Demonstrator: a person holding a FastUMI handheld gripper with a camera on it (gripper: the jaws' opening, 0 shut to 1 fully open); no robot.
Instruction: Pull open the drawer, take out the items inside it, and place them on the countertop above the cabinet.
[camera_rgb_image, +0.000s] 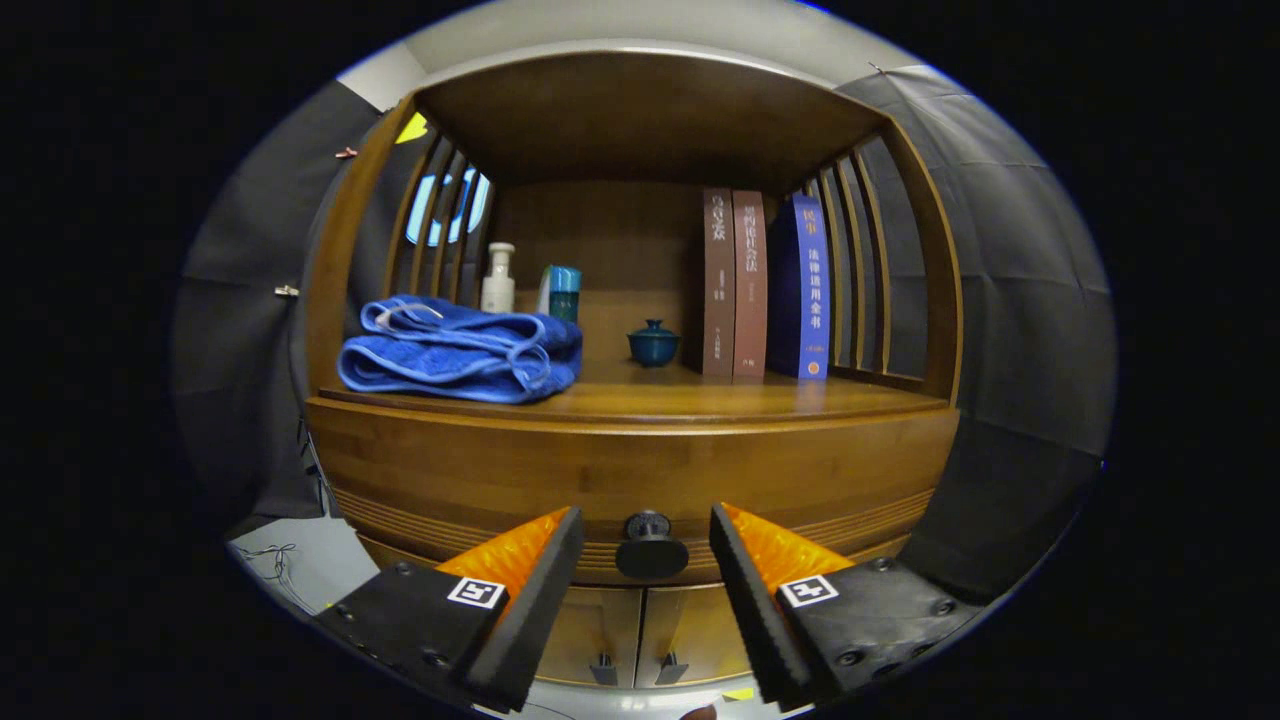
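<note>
Count on the wooden tabletop (640, 405): one folded blue towel (455, 350), one white pump bottle (498, 279), one teal cylindrical container (564, 291), one small dark-blue lidded ceramic cup (654, 343), three upright books, namely two brown hardbacks (734, 283) and one blue hardback (808, 287); one round black drawer knob (650, 546) below.

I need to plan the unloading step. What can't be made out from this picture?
- Drawer contents: gripper view, hidden behind the shut drawer front.
- Knob contact: the open tool straddles it; whether the fingers touch is unclear.
- Lower cabinet doors: partly covered by the fingers.
- Teal container: partly behind the blue towel.
</note>
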